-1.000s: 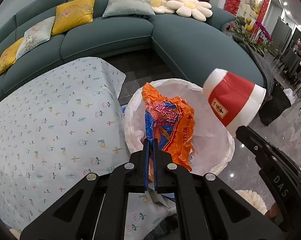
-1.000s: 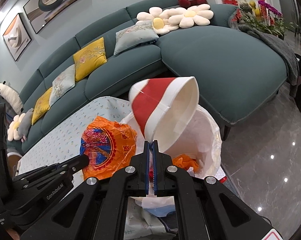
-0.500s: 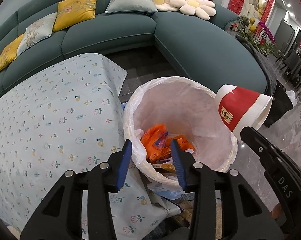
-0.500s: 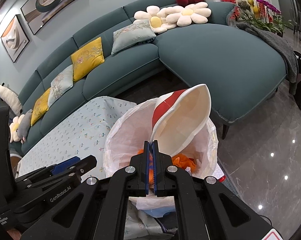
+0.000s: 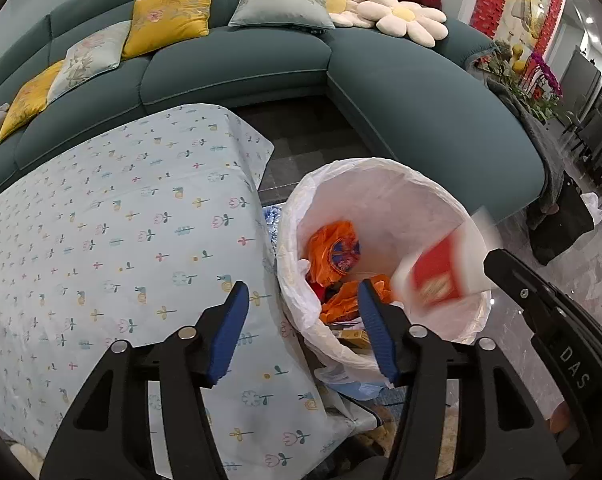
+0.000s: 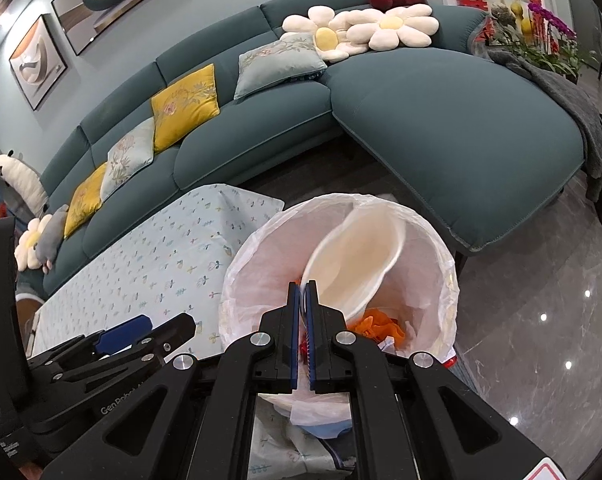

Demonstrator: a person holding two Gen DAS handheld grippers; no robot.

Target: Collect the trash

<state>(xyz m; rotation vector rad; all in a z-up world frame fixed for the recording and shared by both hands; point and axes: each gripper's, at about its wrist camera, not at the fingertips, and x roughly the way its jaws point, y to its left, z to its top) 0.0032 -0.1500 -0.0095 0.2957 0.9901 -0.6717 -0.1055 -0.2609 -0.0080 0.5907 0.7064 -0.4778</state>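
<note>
A bin lined with a white bag (image 5: 381, 170) stands on the floor beside the table. Inside it lies the crumpled orange snack wrapper (image 5: 333, 248) among other orange scraps. My left gripper (image 5: 301, 286) hovers over the bin's near rim, its jaws opening with nothing between the blue pads. My right gripper (image 6: 301, 286) is shut on the rim of a red-and-white paper cup (image 6: 353, 264). The cup hangs tilted inside the bin's mouth (image 6: 341, 204). In the left wrist view the cup (image 5: 437, 276) is blurred at the bin's right side.
The table under a pale flowered cloth (image 5: 121, 240) lies left of the bin. A teal corner sofa (image 5: 421, 100) with yellow and grey cushions wraps behind. Polished grey floor (image 6: 541, 300) spreads to the right. A crumpled bag lies at the bin's foot (image 6: 321, 408).
My left gripper let go of the orange wrapper, which dropped into the bin, and its jaws spread. My right gripper lowered and tipped the cup into the bin's mouth.
</note>
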